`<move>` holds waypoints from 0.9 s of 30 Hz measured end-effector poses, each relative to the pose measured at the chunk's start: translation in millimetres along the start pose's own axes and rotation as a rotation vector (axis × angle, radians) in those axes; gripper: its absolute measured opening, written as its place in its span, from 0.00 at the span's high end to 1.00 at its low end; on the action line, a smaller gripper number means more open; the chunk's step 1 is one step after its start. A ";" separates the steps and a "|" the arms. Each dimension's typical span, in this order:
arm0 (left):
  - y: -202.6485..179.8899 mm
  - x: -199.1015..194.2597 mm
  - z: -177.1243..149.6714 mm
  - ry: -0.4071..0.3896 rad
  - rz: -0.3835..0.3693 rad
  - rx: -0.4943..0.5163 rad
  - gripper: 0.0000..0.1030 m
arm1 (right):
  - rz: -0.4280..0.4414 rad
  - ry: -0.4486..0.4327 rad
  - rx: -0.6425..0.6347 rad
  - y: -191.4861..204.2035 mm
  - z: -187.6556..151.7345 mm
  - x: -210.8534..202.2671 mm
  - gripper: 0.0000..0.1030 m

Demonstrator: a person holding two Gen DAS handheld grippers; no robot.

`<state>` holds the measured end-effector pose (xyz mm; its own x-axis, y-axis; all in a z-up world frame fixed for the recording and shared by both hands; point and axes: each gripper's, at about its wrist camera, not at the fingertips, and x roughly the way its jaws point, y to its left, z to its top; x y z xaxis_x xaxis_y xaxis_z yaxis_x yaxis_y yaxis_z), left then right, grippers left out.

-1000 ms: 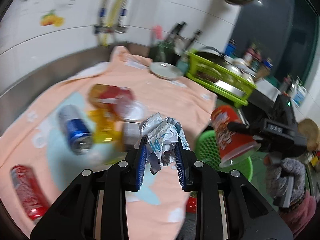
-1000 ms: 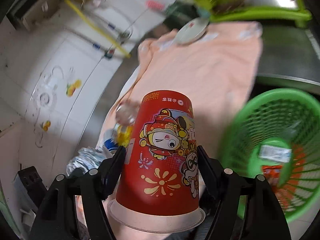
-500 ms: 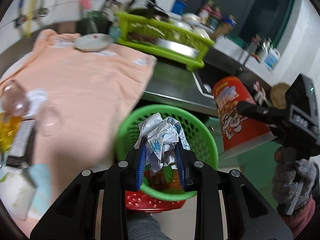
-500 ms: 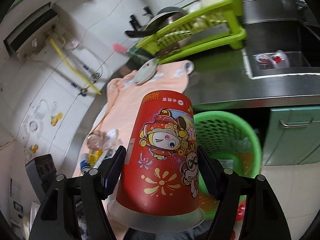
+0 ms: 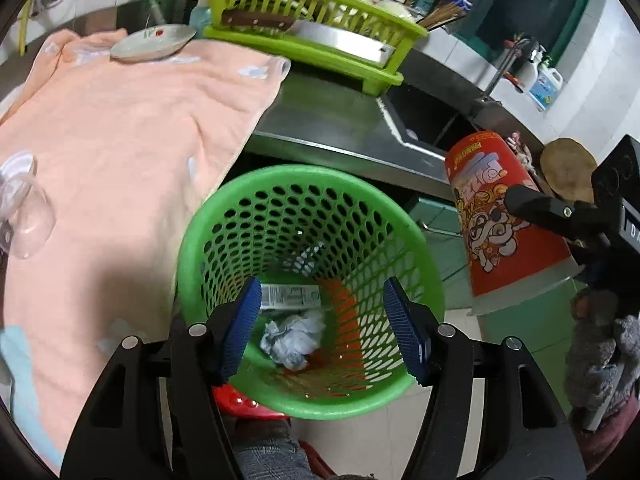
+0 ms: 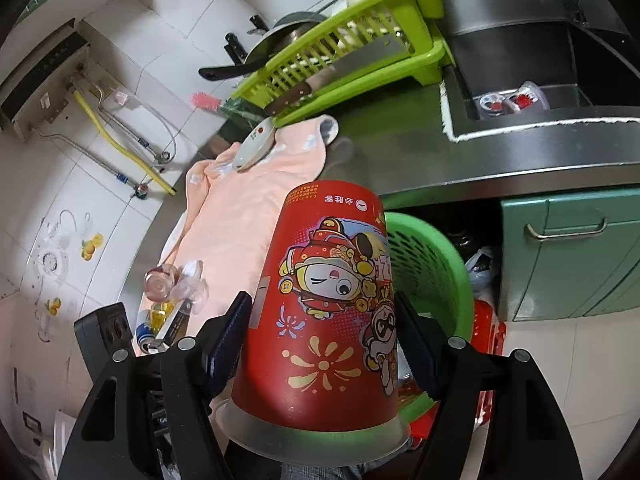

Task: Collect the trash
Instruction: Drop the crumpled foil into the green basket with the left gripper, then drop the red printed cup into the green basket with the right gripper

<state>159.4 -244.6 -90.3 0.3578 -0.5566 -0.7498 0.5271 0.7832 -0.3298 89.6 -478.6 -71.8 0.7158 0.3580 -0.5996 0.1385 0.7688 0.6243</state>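
Observation:
My left gripper (image 5: 326,326) is open and empty, held over the green mesh trash basket (image 5: 224,216). A crumpled paper ball (image 5: 294,338) lies in the basket's bottom beside a flat wrapper (image 5: 290,296). My right gripper (image 6: 324,344) is shut on a large red paper cup (image 6: 328,308), held upside down with its clear lid toward the camera. The cup also shows in the left wrist view (image 5: 500,224), to the right of the basket. The basket also shows behind the cup in the right wrist view (image 6: 432,272).
A peach towel (image 5: 120,140) covers the counter left of the basket, with clear plastic cups (image 5: 24,208) and a plate (image 5: 154,42) on it. A lime dish rack (image 5: 312,36) and a sink (image 6: 520,80) are behind. Cans and bottles (image 6: 160,316) lie on the towel. Green cabinet (image 6: 572,252).
My left gripper swung from over the towel to above the basket, opened and let go of the crumpled paper, which now lies in the basket. The right gripper still holds the cup.

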 end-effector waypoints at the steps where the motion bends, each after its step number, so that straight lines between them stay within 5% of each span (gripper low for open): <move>1: 1.1 -0.9 0.2 -0.001 0.003 -0.003 0.39 | -0.003 0.007 -0.007 0.3 -1.7 3.5 0.34; 6: 12.7 -20.5 -2.4 -0.038 0.026 -0.022 0.34 | -0.016 0.068 -0.038 2.2 -8.9 29.2 0.34; 27: 84.9 -136.8 -46.7 -0.210 0.154 -0.172 0.28 | -0.299 0.312 -0.233 21.2 -46.9 183.8 0.33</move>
<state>119.3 -89.1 -42.5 0.5840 -0.4588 -0.6697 0.3223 0.8882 -0.3274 191.9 -371.7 -192.3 0.4237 0.2180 -0.8792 0.1247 0.9473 0.2949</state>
